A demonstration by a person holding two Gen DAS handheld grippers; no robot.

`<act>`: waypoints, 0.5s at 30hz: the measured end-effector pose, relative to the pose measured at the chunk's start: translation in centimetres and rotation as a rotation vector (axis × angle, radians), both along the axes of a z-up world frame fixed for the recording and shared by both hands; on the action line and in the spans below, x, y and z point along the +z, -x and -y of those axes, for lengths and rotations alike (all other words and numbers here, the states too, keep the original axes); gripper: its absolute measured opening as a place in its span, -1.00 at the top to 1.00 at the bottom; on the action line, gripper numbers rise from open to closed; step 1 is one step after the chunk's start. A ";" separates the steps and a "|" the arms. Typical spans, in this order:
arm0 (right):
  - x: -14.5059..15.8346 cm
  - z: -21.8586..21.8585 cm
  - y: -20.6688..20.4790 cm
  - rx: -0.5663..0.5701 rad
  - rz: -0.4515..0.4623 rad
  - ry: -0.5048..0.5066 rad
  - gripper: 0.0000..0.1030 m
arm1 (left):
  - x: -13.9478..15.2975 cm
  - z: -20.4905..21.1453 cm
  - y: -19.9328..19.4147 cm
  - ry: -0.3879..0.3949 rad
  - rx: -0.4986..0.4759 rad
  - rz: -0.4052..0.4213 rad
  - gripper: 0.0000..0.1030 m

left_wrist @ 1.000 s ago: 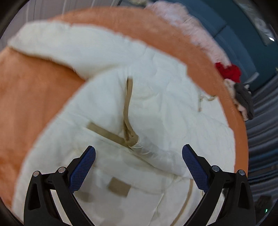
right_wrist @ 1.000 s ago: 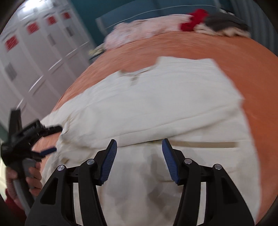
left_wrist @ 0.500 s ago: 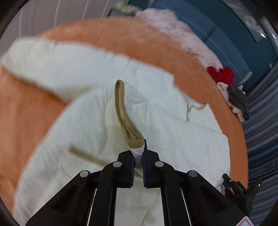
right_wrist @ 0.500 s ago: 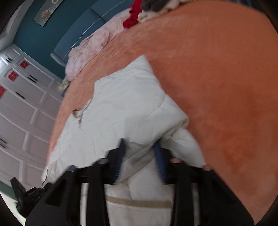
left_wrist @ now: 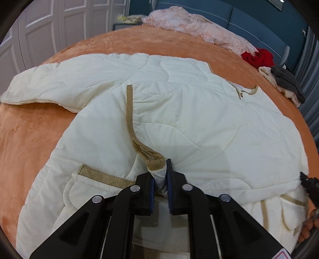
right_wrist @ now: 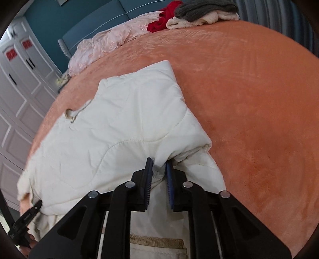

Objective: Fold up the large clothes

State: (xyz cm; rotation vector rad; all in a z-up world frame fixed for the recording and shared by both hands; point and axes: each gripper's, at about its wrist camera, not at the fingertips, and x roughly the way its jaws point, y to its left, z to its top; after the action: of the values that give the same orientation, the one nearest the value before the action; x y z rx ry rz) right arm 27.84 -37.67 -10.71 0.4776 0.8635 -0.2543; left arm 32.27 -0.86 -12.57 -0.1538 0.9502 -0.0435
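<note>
A large cream quilted jacket (left_wrist: 179, 103) with tan trim lies on the orange bedspread (left_wrist: 30, 143). My left gripper (left_wrist: 160, 175) is shut on a bunched fold of the jacket at its tan-edged front opening (left_wrist: 131, 119). My right gripper (right_wrist: 158, 169) is shut on the jacket (right_wrist: 123, 127) at a folded edge near its right side. One sleeve (left_wrist: 49, 87) stretches to the left. The right gripper's tip shows at the right edge of the left wrist view (left_wrist: 309, 183); the left gripper shows at the lower left of the right wrist view (right_wrist: 26, 219).
A pink garment (left_wrist: 199, 25), a red one (left_wrist: 257, 56) and a grey and cream pile (left_wrist: 285, 83) lie along the far edge of the bed by a blue headboard (left_wrist: 249, 18). White wardrobe doors (right_wrist: 18, 83) stand to the left. Bare orange bedspread (right_wrist: 249, 109) lies right of the jacket.
Both grippers were open above the jacket a second ago. The left has closed on the tan-trimmed fold, then the right on a folded edge. Both now hold the fabric.
</note>
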 end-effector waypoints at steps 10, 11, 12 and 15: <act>5.2 -10.1 0.4 0.207 0.101 0.157 0.56 | -0.2 -0.2 0.7 0.046 0.008 0.041 0.70; 4.5 -11.4 -0.5 0.244 0.082 0.164 0.56 | -0.2 -0.2 0.6 0.045 0.007 0.042 0.70; 3.8 -12.2 -1.1 0.260 0.065 0.165 0.56 | -0.2 -0.2 0.6 0.046 0.007 0.042 0.70; 0.9 -14.2 -2.6 0.266 -0.003 0.154 0.56 | -0.3 -0.5 0.6 0.063 0.006 0.047 0.70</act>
State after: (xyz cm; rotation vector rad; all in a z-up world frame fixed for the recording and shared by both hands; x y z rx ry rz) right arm 30.43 -23.52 -9.81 0.2161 0.8926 -0.0760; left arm 31.62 -0.36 -12.89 -0.2134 0.9019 -0.0714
